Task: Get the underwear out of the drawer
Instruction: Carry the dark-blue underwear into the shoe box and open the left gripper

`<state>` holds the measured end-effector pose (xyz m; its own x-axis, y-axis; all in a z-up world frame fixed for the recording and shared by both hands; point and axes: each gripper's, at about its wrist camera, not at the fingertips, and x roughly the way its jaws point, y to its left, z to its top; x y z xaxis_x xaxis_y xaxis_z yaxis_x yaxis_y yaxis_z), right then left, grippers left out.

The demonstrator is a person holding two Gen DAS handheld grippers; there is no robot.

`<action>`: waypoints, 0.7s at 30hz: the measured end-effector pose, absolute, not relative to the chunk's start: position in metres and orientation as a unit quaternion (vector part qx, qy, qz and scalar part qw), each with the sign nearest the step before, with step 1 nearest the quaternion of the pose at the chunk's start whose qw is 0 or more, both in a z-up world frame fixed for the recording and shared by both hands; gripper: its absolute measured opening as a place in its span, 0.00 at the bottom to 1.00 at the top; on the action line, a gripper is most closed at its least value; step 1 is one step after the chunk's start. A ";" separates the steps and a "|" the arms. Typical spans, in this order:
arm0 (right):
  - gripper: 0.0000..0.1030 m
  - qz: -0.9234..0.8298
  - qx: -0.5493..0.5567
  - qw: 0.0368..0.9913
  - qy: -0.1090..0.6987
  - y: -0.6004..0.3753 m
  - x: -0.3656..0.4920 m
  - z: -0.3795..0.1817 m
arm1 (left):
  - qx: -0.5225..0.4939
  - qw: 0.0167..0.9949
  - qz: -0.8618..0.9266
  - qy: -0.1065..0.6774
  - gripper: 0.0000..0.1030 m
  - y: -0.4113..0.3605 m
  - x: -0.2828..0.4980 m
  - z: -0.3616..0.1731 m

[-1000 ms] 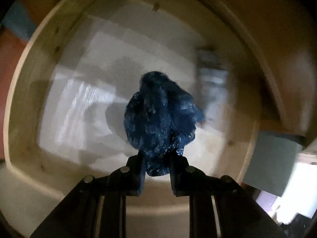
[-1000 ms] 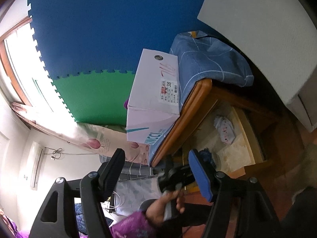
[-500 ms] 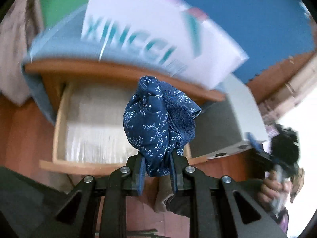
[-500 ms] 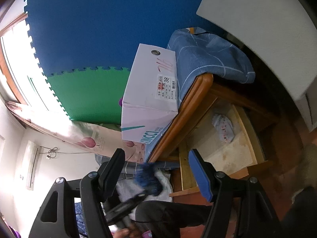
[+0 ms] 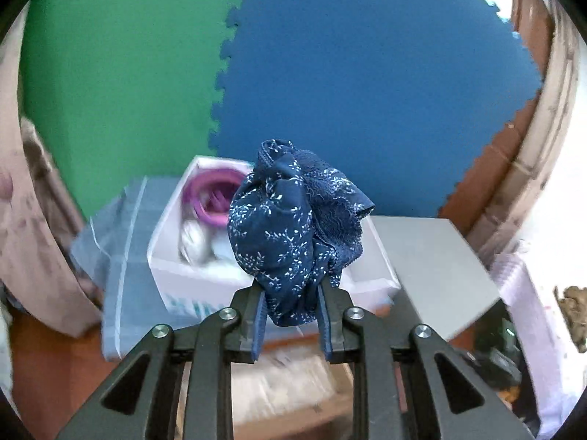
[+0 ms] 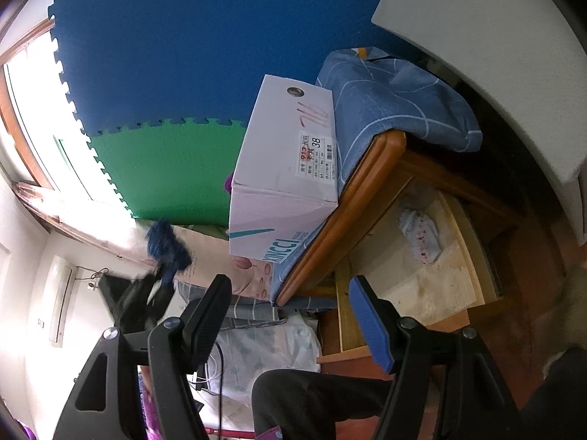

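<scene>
The left gripper [image 5: 291, 315] was clamped on the underwear [image 5: 295, 231], a bunched navy piece with a small white sprig print and a lace edge, which stood up from between the two fingers and hung in the air, clear of the drawer [image 6: 411, 275]. In the right wrist view the same bundle showed as a blurred dark blue lump [image 6: 167, 244] held aloft to the left, well apart from the open drawer. Behind the underwear in the left wrist view sat an open white shoebox [image 5: 190, 267] with a purple ring-shaped item [image 5: 209, 198] inside it, partly hidden by the cloth. The box rested on a blue checked cloth [image 5: 121, 256] that covered the top of the wooden cabinet [image 6: 367, 187], and a grey slab [image 5: 433, 267] lay to the right. A wall of blue foam mats [image 5: 367, 73] and green foam mats [image 5: 121, 73] filled the background. The right gripper [image 6: 290, 300] hung with its jaws spread wide and nothing between them, facing the cabinet. Past it the drawer stood pulled out, its pale liner bare except for a small folded white printed piece [image 6: 420, 233] near the back. A dark trouser leg [image 6: 312, 399] crossed the bottom of that view.
</scene>
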<state>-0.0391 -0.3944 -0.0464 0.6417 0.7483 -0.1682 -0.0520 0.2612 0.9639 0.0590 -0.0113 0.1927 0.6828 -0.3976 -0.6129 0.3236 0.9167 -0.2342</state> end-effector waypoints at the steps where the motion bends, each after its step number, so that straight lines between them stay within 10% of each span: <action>1: 0.67 0.276 0.541 0.727 0.322 -0.394 -0.039 -0.046 | -0.054 0.915 -0.191 0.351 0.20 -0.010 0.077 0.192; 13: 0.67 0.271 0.530 0.731 0.334 -0.393 -0.037 -0.047 | -0.021 0.911 -0.121 0.394 0.26 -0.012 0.147 0.122; 21: 0.67 0.264 0.512 0.740 0.347 -0.387 -0.034 -0.047 | 0.017 0.925 -0.077 0.373 0.84 -0.013 0.150 0.109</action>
<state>-0.0338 -0.3870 -0.0468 0.6199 0.7457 -0.2442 -0.0345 0.3368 0.9410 0.1498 -0.0126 0.1094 0.7101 -0.1290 -0.6922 0.1545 0.9877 -0.0256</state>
